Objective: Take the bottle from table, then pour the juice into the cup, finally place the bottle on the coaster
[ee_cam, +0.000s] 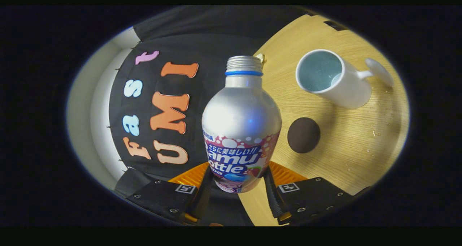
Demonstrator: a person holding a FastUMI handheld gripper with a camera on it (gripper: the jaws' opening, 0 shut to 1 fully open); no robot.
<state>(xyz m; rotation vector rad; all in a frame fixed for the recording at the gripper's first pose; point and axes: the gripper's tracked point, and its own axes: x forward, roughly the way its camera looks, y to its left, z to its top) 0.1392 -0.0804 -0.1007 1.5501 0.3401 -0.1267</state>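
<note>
One uncapped bottle (241, 130) at frame center is clamped between both fingers of the gripper (236, 188), with one white cup (334, 79) upper right and one dark round coaster (303, 134) seen on the wooden table (361, 145).

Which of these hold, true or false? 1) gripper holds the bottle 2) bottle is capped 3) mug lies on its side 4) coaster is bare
1) The gripper holds the silver metal bottle between both fingers. True.
2) The bottle is capped. False: its threaded mouth is open.
3) The white ceramic mug lies on its side. False: it stands upright on the wooden table.
4) The round dark brown coaster is bare. True.
</note>
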